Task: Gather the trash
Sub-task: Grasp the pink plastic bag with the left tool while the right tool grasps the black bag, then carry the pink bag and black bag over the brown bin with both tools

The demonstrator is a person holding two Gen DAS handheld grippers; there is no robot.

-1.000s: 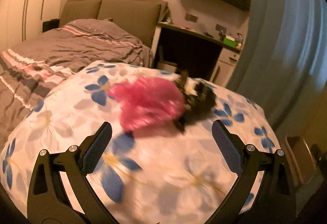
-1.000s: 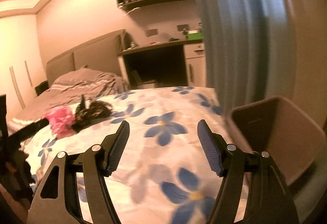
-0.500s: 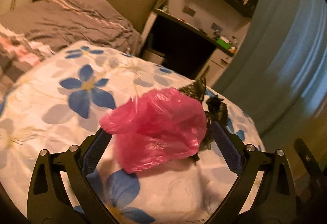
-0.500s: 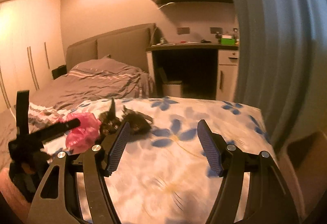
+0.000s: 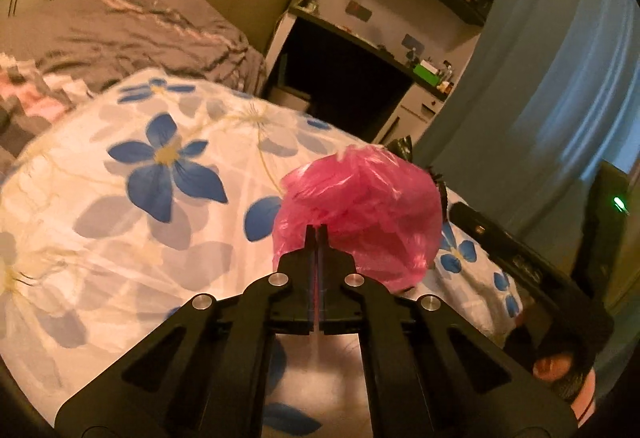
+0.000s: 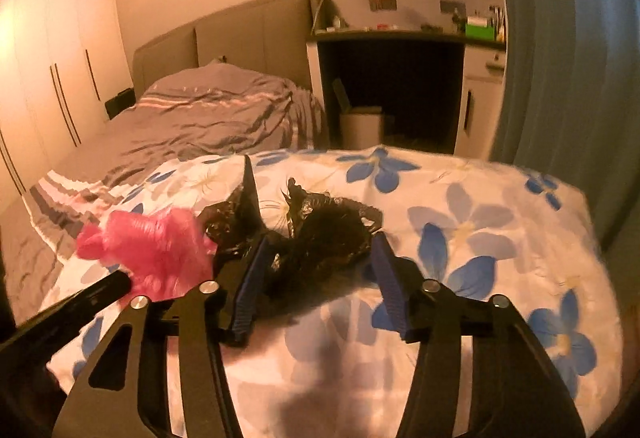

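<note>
We are clamping the left hand-held gripper (image 5: 317, 238) on the pink bag (image 5: 360, 214); right hand-held gripper (image 6: 318, 258), apart, is straddling the black bag (image 6: 320, 222), needing closure.

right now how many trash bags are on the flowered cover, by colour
pink bag: 1, pinched in the shut left gripper
black bag: 1, lying between the fingers of the open right gripper
total: 2 on the flowered cover
</note>
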